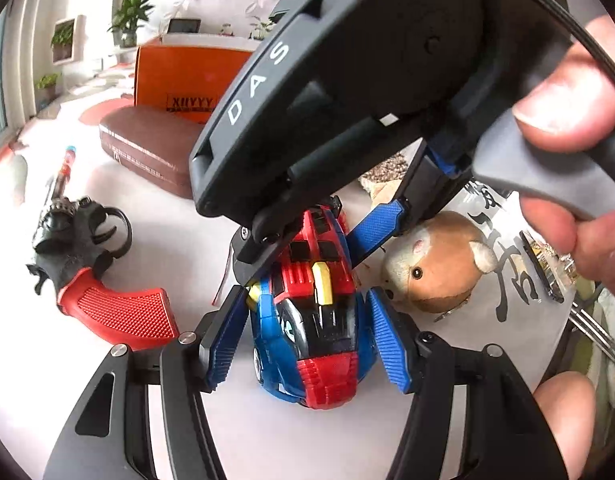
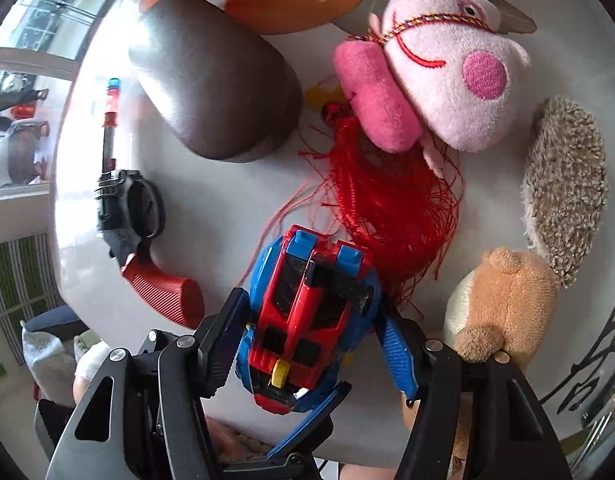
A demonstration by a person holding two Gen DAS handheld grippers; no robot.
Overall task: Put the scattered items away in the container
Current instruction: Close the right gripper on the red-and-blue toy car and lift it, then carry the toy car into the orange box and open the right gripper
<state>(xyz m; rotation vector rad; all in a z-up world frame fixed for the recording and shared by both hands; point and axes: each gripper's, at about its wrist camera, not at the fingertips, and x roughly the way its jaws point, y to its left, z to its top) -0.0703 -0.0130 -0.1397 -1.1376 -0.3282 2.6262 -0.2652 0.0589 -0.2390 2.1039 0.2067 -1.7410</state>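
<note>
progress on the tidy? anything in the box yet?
Nothing visibly put away: the orange container's inside is not shown. In hand: both the left gripper and the right gripper bracket the toy car. Left on the table: toy revolver, brown case, pink pig plush, hamster plush, hedgehog plush.

Plush toys (image 2: 447, 68) three, toy car (image 2: 307, 320) one, toy gun (image 2: 131, 216) one.
</note>
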